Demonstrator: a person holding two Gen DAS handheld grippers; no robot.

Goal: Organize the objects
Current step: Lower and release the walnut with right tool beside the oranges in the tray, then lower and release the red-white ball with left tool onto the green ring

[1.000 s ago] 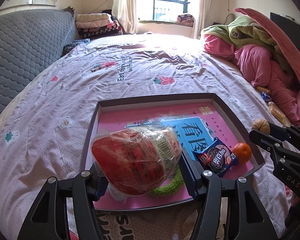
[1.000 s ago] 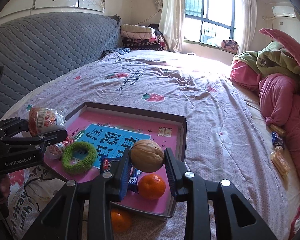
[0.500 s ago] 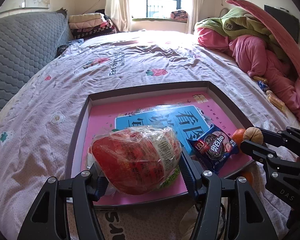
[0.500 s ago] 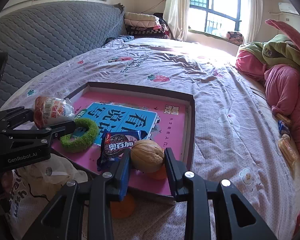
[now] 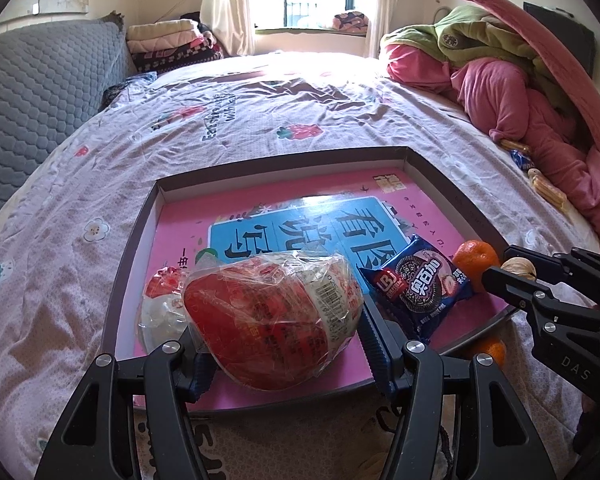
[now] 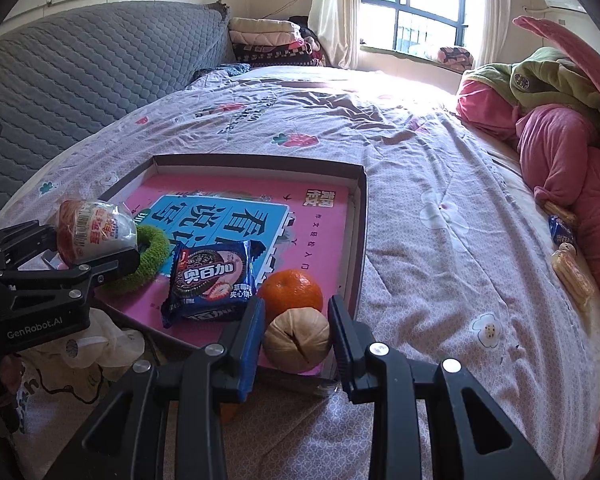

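One green ring (image 6: pixel 146 258) visible only from right wrist; red packet (image 5: pixel 274 316) hides it.

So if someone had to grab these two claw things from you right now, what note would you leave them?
Left gripper: clamped on the plastic-wrapped red snack cup, over the tray's near edge.
Right gripper: clamped on a walnut, over the near right corner.
Already in the pink tray: cookie packet, tangerine, green ring.
Left: release both in the tray; fetch the second tangerine outside it and the snacks by the pink bedding.
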